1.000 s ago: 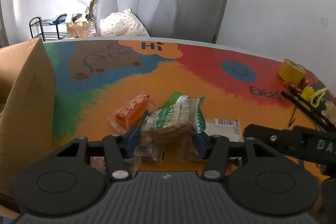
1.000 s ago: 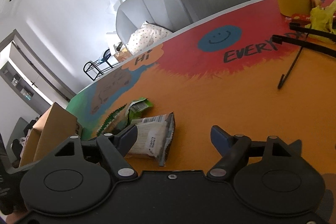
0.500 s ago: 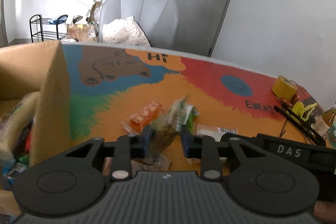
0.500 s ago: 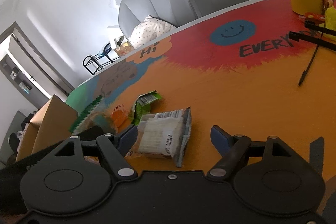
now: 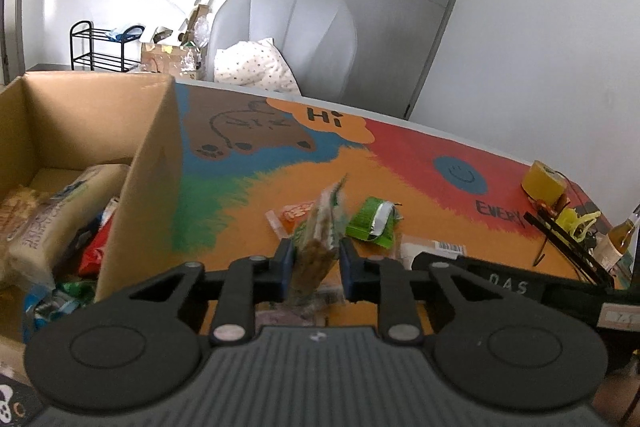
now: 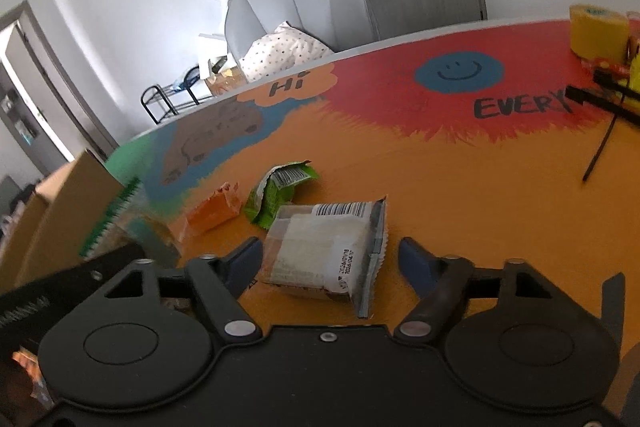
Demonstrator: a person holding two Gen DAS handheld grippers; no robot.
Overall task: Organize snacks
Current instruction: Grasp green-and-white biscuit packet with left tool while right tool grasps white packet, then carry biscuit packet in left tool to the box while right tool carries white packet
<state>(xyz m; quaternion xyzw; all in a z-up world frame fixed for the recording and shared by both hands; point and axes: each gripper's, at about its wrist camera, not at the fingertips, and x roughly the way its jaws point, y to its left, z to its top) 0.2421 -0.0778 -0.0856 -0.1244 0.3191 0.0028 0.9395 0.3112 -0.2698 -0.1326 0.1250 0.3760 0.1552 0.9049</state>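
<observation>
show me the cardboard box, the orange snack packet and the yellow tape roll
cardboard box [image 5: 148, 163]: left wrist view, on its near side wall
orange snack packet [image 6: 212, 213]: right wrist view, on the middle of its wrapper
yellow tape roll [image 6: 598, 31]: right wrist view, on its outer side face

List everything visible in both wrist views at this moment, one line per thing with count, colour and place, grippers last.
cracker packet: 1, green and brown, pinched between the left gripper's pads
pale snack packet: 1, whitish with barcode, on the mat between the right gripper's open pads
green wrapper: 1, green and silver, mid-mat
orange packet: 1, orange, left of the green wrapper
cardboard box: 1, brown, far left, snacks inside
tape roll: 1, yellow, far right
table mat: 1, multicoloured
chair: 1, grey, behind the table
left gripper: black, blue pads, just closed
right gripper: black, blue pads, closing
</observation>
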